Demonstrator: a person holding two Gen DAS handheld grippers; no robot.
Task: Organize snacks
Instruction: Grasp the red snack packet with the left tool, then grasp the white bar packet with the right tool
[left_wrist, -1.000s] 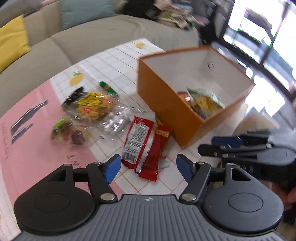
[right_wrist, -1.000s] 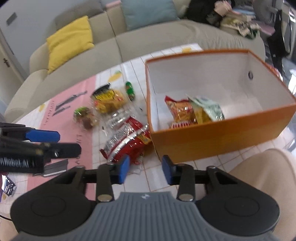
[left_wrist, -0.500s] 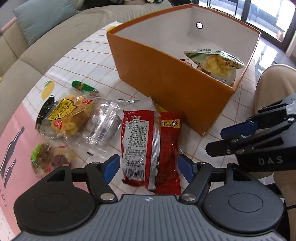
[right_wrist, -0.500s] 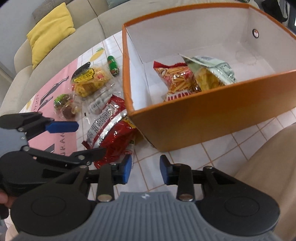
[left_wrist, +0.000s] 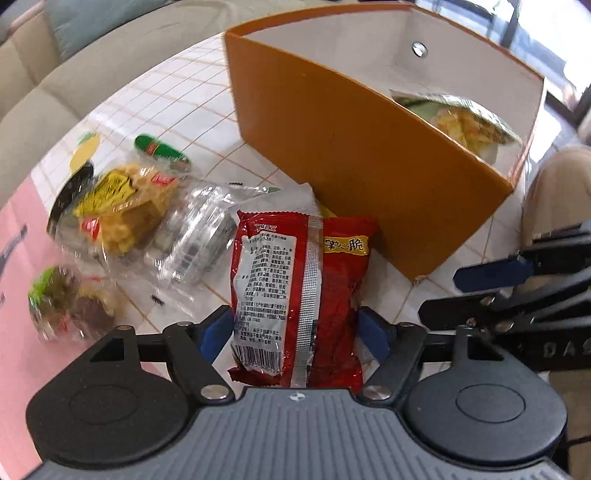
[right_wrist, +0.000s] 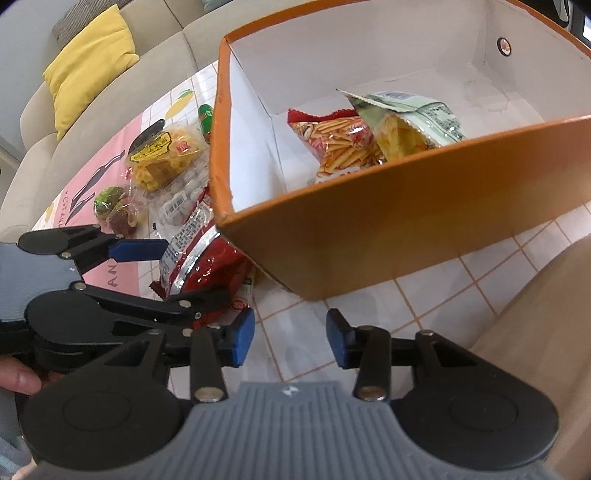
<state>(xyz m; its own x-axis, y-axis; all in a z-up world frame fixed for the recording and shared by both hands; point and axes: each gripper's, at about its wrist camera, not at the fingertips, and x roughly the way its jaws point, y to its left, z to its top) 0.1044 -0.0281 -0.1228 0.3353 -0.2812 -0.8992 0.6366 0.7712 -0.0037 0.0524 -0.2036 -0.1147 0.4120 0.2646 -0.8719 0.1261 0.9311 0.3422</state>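
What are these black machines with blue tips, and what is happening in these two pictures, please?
They are hand-held tongs, one in each of a person's hands, each carrying a camera that looks along its fingers. The left tongs are closing around a red foil snack packet lying on the white tiled table, not yet pressing it. The right tongs are opening with nothing between them. The orange cardboard box already holds two snack bags. Several clear-wrapped snacks lie beside it.

Black grippers, blue fingers (left_wrist: 373, 334), silver screws
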